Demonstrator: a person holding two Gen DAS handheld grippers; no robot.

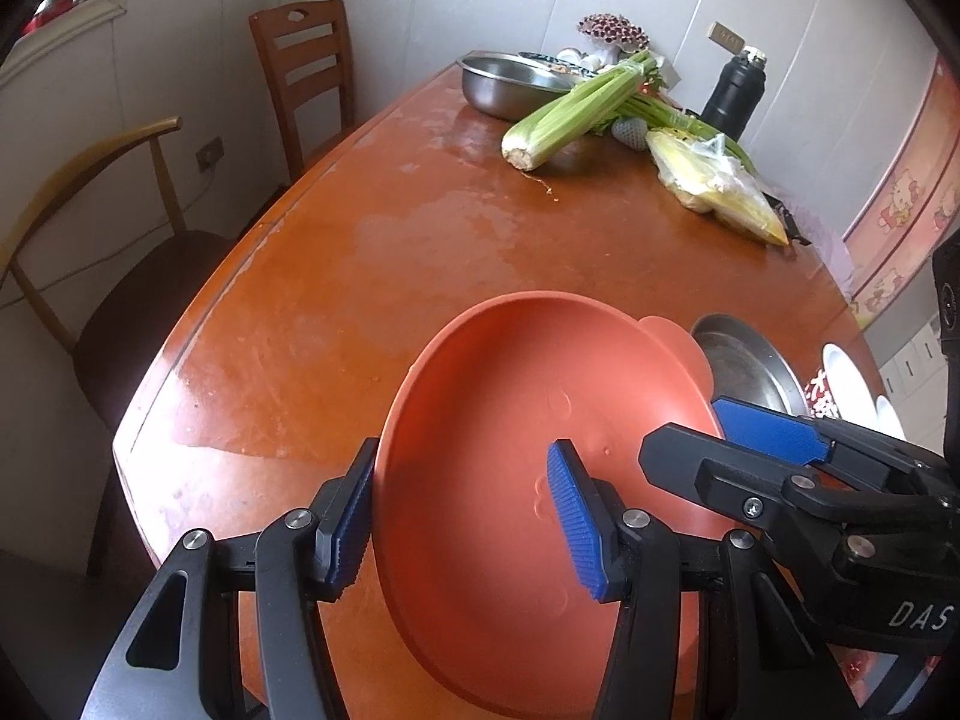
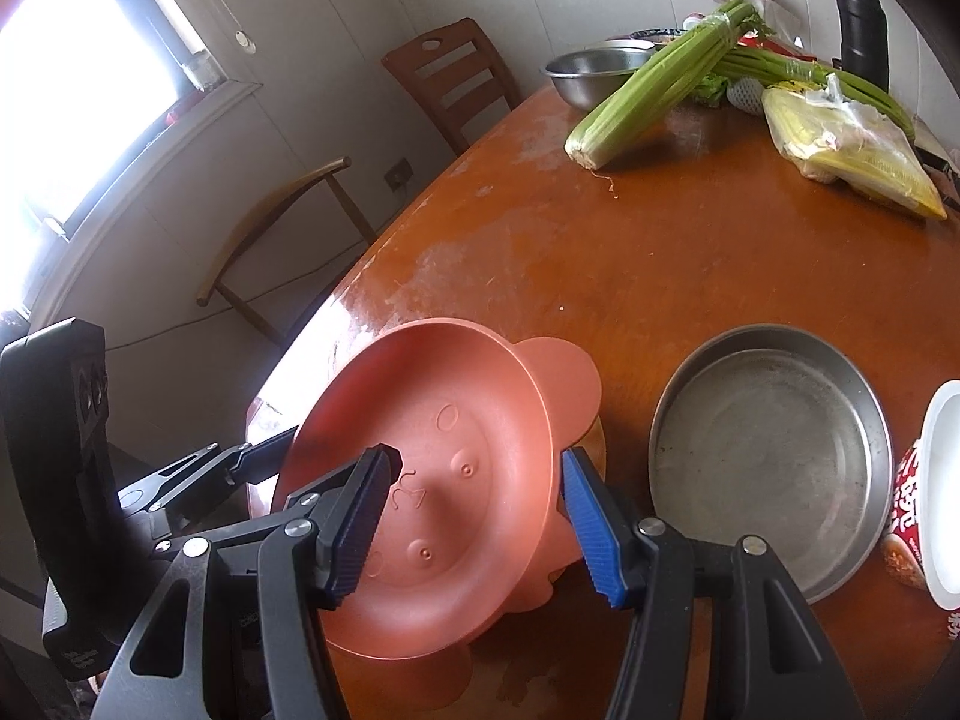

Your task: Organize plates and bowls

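Glossy orange-brown wood, worn pale in patches, makes up the worktop (image 2: pixel 690 252) that carries everything, with white panelled walls behind it. Nearest the cameras, a salmon-coloured plastic plate (image 2: pixel 420 480) with moulded face details and rounded ear-like tabs is held tilted above the worktop edge. The left claw (image 1: pixel 465 510) grips one side of the rim, one ribbed blue pad outside and one inside; the right claw (image 2: pixel 474 522) clamps the opposite side the same way, its jaws fairly narrow. Sharing the load across two rims likely keeps the smooth, shallow dish from swinging while it is carried. Just beside it on the right sits a round, dull steel pan (image 2: pixel 768 450), flat-bottomed with a low wall, which looks a probable place to stack the plate. A red-patterned bowl (image 2: pixel 906 528) with a white plate (image 2: pixel 942 480) leaning on it waits at the far right edge. Farther back lie a celery bunch (image 2: pixel 648 90), a bagged corn cob (image 2: pixel 852 150), a steel bowl (image 2: pixel 588 75) and a black flask (image 2: pixel 864 42), apparently set clear of the working area
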